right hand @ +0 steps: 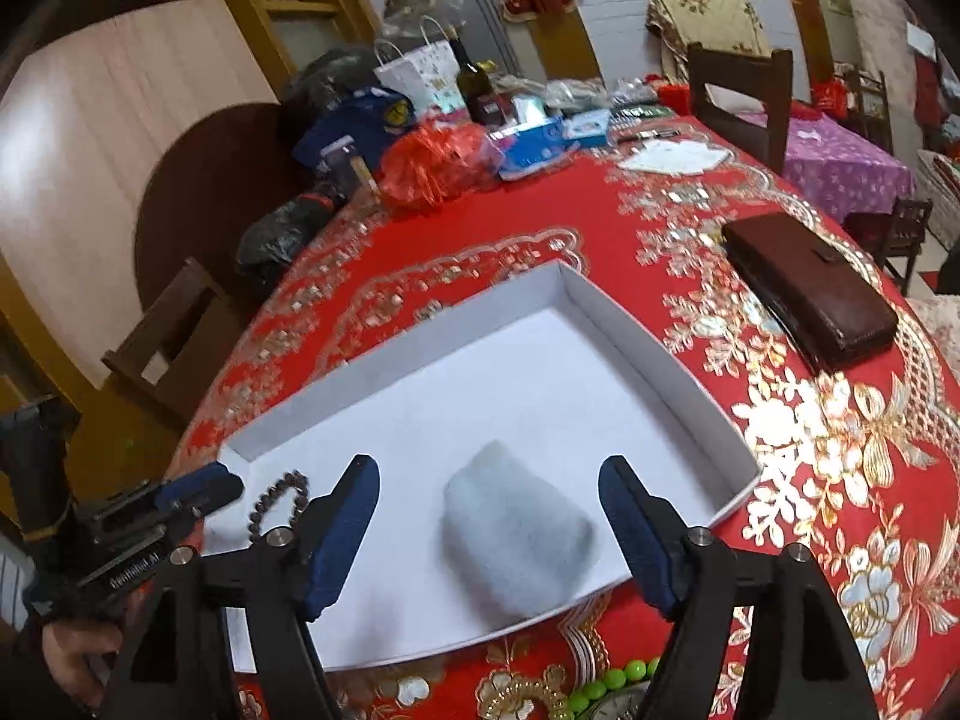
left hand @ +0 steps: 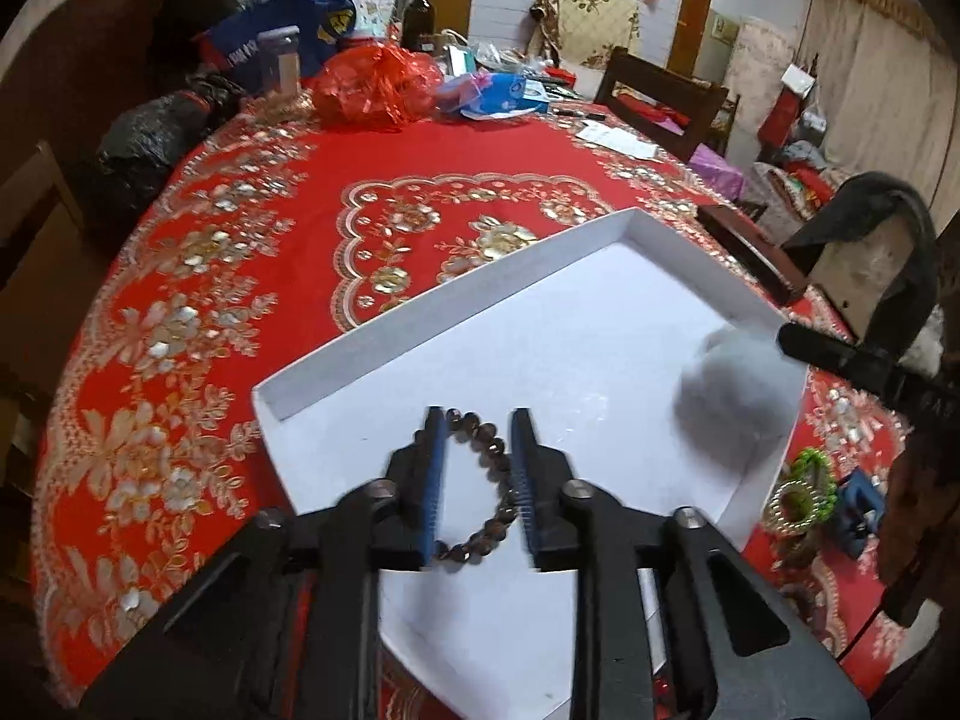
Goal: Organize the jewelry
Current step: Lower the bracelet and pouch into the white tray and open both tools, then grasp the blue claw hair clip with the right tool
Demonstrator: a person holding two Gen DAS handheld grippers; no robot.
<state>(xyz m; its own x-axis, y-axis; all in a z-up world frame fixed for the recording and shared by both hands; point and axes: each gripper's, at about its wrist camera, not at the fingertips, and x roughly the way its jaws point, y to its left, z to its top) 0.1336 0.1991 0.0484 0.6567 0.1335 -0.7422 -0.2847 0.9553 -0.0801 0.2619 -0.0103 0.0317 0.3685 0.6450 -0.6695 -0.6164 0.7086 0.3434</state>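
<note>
A shallow white box [left hand: 456, 315] [right hand: 660, 354] lies on the red tablecloth. A dark beaded bracelet [left hand: 489, 480] [right hand: 273, 504] lies on the box floor near its front left. My left gripper [left hand: 480, 426] is open, its blue-padded fingers on either side of the bracelet and apart from it. A pale grey pouch [left hand: 738, 402] [right hand: 516, 540] lies in the box on the right. My right gripper [right hand: 489, 486] is open and empty, hovering over the pouch. A green bead bracelet [left hand: 813, 474] [right hand: 606, 681] and a gold one [left hand: 792, 507] [right hand: 522, 702] lie on the cloth outside the box.
A brown leather wallet [right hand: 810, 294] lies right of the box. Red plastic bag [left hand: 375, 87], blue packets, a bottle [left hand: 418, 12] and paper bags crowd the table's far end. Wooden chairs [right hand: 741, 99] stand around the table.
</note>
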